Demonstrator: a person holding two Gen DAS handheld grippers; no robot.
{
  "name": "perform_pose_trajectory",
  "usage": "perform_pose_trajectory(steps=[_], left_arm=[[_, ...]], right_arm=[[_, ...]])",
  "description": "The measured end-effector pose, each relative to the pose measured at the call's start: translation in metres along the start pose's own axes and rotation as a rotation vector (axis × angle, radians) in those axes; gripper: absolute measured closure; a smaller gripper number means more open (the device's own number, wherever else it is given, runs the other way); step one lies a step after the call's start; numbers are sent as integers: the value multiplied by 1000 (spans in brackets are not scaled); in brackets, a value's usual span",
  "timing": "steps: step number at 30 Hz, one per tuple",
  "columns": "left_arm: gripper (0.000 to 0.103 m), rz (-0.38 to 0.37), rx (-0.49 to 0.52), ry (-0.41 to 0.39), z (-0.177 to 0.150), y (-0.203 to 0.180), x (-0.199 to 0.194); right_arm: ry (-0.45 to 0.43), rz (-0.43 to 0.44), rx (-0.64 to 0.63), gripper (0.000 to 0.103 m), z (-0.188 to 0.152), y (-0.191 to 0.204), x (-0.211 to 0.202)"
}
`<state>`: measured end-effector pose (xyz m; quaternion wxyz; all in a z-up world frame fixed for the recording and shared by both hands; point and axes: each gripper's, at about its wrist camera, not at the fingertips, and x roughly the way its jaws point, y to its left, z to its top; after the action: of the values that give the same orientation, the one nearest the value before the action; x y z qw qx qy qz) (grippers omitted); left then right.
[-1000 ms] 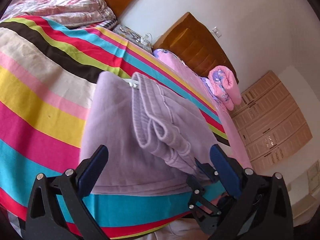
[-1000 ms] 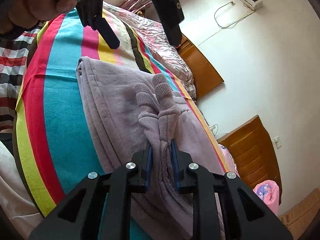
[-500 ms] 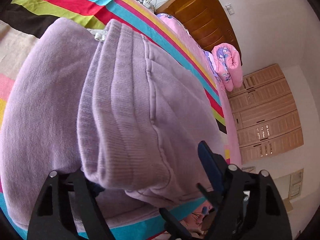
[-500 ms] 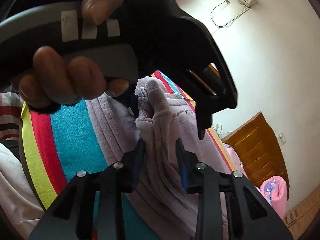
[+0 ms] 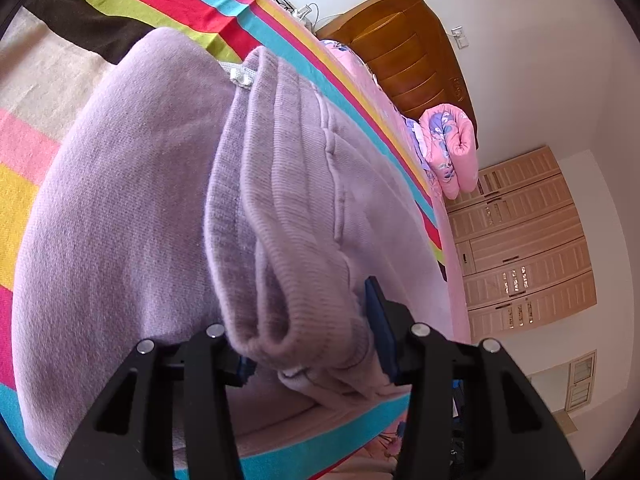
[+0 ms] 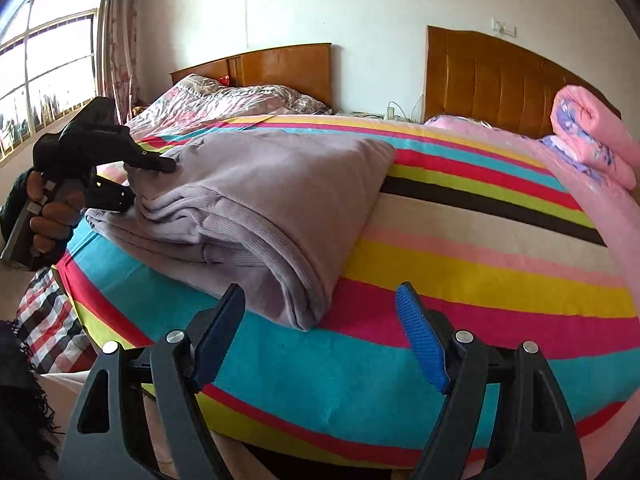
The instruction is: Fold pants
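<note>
Now look at the big bed with the rainbow-striped blanket (image 6: 460, 280). The soft lilac sweatpants (image 6: 272, 184) lie folded on it, near the bed's front edge and toward its left side as the right camera sees it. The folded pile runs long from that front edge back toward the wooden headboard (image 6: 280, 64).

Your left gripper (image 5: 308, 354) is the nearer one. It sits right at the thick ribbed end of the pants, with that bunched cloth between its jaws. The jaws are about half open and closing in. The blue pads look close against the cloth on both sides, but I cannot tell if they squeeze it yet.

Your right gripper (image 6: 320, 332) is off the pants, just by their nearest corner at the front edge. Its jaws are wide, are opening more, and hold nothing.
</note>
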<state>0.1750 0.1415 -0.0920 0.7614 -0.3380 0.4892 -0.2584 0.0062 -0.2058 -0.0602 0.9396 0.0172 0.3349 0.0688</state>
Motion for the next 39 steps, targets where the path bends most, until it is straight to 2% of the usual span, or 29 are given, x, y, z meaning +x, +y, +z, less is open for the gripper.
perform_pose_trajectory(steps=[4, 6, 7, 9, 10, 13, 16, 18, 19, 20, 23, 24, 25, 26, 28, 31, 33, 36, 39], left_arm=[[58, 28, 12, -8, 0, -6, 1], [72, 59, 48, -31, -2, -14, -1], [75, 82, 76, -47, -3, -21, -3], [79, 145, 193, -83, -5, -54, -9], [79, 150, 256, -100, -5, -74, -14], [79, 132, 402, -143, 2, -124, -40], [79, 105, 462, -222, 6, -146, -80], [79, 138, 449, -272, 3, -131, -106], [79, 154, 421, -280, -3, -111, -114], [79, 166, 363, -271, -8, -83, -116], [78, 211, 138, -174, -22, 13, -92], [76, 175, 99, -173, -25, 35, -85], [76, 86, 84, -208, -29, 45, -88], [76, 48, 71, -221, -27, 51, -90], [74, 72, 95, -222, -25, 45, -88], [64, 113, 134, -208, -23, 36, -90], [42, 161, 154, -258, -26, 27, -102], [27, 351, 233, -400, -38, 0, -130], [12, 491, 397, -454, -45, -46, -133]], right_arm=[[35, -31, -34, 28, 0, 10, 22], [55, -43, -34, 28, 2, 16, 33], [62, -49, -22, 28, 2, 17, 38], [71, -61, -13, 28, 0, 19, 43], [70, -69, -10, 28, 0, 19, 44], [74, -107, -24, 28, 2, 20, 46], [83, -143, -60, 28, 3, 26, 46], [72, -152, -93, 28, 1, 30, 44], [70, -153, -99, 27, 1, 31, 44], [72, -156, -101, 26, 0, 32, 45], [72, -146, -85, 24, -2, 30, 47], [76, -142, -85, 24, -2, 30, 47], [79, -145, -92, 24, -1, 30, 47], [82, -147, -100, 23, 0, 30, 47], [85, -151, -101, 23, 0, 30, 47], [86, -125, -115, 23, -1, 32, 41], [96, -60, -129, 24, -2, 29, 30], [65, 61, -108, 24, -2, 21, 4], [17, 117, -66, 25, 16, 17, -7]])
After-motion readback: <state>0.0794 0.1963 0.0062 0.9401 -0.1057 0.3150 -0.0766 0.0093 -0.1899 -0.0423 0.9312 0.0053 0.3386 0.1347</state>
